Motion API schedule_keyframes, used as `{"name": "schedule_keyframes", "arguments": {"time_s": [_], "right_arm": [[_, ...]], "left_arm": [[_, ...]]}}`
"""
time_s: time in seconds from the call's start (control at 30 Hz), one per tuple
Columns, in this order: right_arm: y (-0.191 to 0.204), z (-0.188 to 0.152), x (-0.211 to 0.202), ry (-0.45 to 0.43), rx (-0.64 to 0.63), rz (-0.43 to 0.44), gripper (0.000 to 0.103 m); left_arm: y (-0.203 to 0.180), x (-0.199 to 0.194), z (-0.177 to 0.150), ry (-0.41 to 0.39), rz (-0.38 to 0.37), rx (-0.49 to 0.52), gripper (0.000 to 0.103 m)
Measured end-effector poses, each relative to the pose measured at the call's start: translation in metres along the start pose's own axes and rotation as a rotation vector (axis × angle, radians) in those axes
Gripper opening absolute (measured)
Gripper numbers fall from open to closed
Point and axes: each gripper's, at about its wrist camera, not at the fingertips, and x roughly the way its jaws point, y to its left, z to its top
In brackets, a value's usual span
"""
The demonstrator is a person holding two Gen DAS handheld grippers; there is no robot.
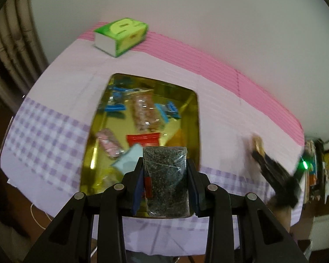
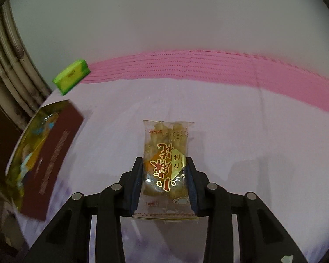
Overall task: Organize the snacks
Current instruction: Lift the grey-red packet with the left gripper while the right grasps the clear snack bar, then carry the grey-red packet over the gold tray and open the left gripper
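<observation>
My left gripper [image 1: 164, 164] is shut on a clear packet of dark sesame snack [image 1: 166, 186], held over the near end of a gold tin [image 1: 193, 118]. Inside the tin lie several snacks: blue wrappers [image 1: 114, 107], a clear nut bar [image 1: 143, 114], a pink packet [image 1: 109, 145], a red packet [image 1: 143, 139] and a light blue one [image 1: 129, 160]. My right gripper [image 2: 164, 164] is shut on a clear packet of yellow snack with red and gold characters [image 2: 166, 144], just above the tablecloth. In the left wrist view the right gripper [image 1: 257, 151] shows blurred, right of the tin.
A green tissue box [image 1: 121, 36] stands at the table's far left corner, on the pink stripe. The cloth [image 1: 219, 114] is pale lilac with a checked band along the near edge. The tin's maroon outer wall [image 2: 61, 140] is at the left of the right wrist view. Clutter [image 1: 318, 160] lies beyond the right edge.
</observation>
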Motion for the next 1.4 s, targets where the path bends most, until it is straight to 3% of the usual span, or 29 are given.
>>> {"name": "schedule_keyframes", "arguments": {"time_s": [0.13,0.37,0.67,1.4], "right_arm": [[-0.001,-0.03,-0.037,-0.035,0.057,0.017,0.034],[0.006,-0.049,-0.072,-0.058,0.093,0.017,0.034],[0.01,-0.052,-0.095,-0.086,0.125,0.034,0.034],[0.031,-0.047,-0.11,-0.103,0.12,0.061,0.034]], "left_arm": [[0.012,0.004,-0.006,-0.004,0.013,0.0,0.036],[0.025,0.003,-0.011,-0.014,0.013,-0.007,0.036],[0.022,0.004,-0.008,-0.07,0.074,0.044,0.036],[0.032,0.053,0.016,-0.097,0.26,0.138,0.036]]}}
